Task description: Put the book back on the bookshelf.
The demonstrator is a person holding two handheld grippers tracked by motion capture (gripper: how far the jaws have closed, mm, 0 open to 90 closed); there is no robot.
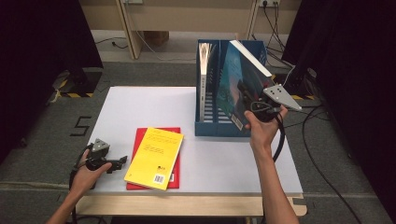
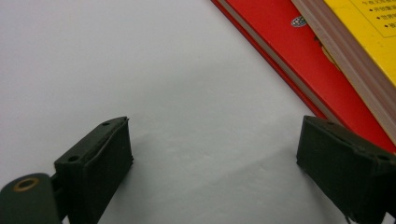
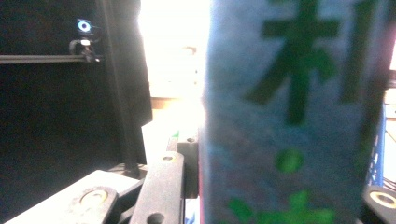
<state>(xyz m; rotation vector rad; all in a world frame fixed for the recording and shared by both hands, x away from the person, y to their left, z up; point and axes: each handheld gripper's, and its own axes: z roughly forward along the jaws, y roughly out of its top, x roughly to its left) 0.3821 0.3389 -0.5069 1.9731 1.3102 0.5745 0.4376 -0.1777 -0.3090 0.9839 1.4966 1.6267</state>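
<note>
Your right gripper (image 1: 246, 94) clamps the blue book (image 1: 236, 84), tilted at the file rack (image 1: 212, 123) by the table's far edge; your left gripper (image 1: 122, 160) rests open near the near-left corner.

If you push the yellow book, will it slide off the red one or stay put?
It will probably slide: the yellow book lies flat on the red book, and both covers look smooth. It likely stays stiff, since its page block looks thick. It already hangs a bit past the red book's edge, so it might tip off.
</note>
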